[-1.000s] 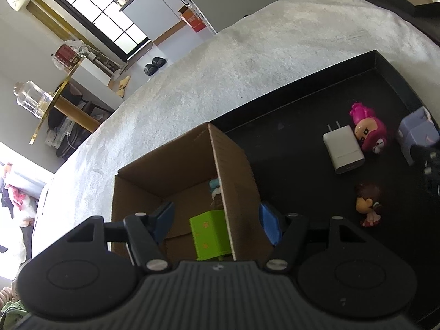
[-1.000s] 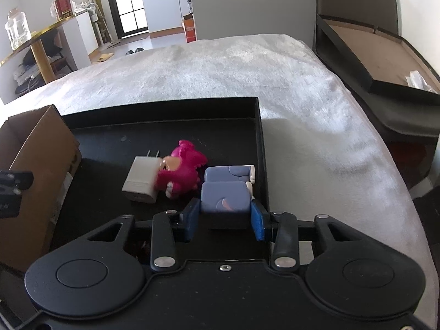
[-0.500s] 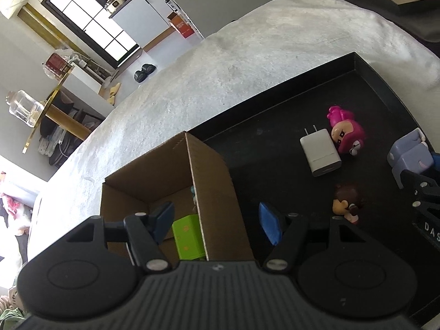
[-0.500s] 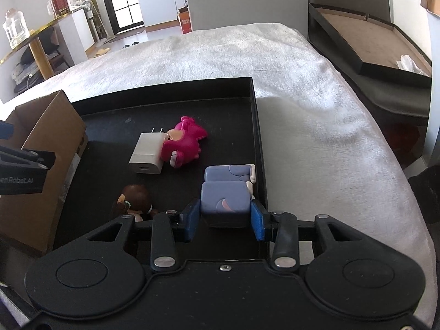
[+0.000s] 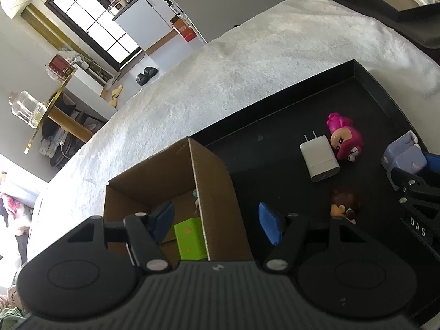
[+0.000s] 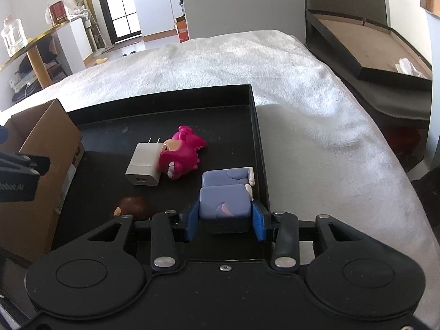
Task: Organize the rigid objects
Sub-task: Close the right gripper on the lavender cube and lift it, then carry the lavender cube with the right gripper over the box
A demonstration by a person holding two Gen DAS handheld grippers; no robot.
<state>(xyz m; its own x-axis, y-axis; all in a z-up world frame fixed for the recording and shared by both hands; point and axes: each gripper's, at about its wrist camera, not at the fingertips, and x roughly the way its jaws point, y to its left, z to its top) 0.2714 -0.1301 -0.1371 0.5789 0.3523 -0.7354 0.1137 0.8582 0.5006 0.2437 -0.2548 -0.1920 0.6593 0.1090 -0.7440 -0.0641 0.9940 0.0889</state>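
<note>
By the tray rim [image 6: 254, 126], lilac toy [image 6: 225, 202].

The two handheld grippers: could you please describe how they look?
Both the left gripper and the right gripper have black bodies with round discs, black linkage arms with silver screws, and blue finger pads. The left's top is ribbed; white lettering marks each side.

Looking steeply down from close above; sharing the shallow black plastic tray [image 5: 277, 104] [image 6: 165, 96] and white wall charger [image 5: 319, 158] [image 6: 144, 165].
</note>
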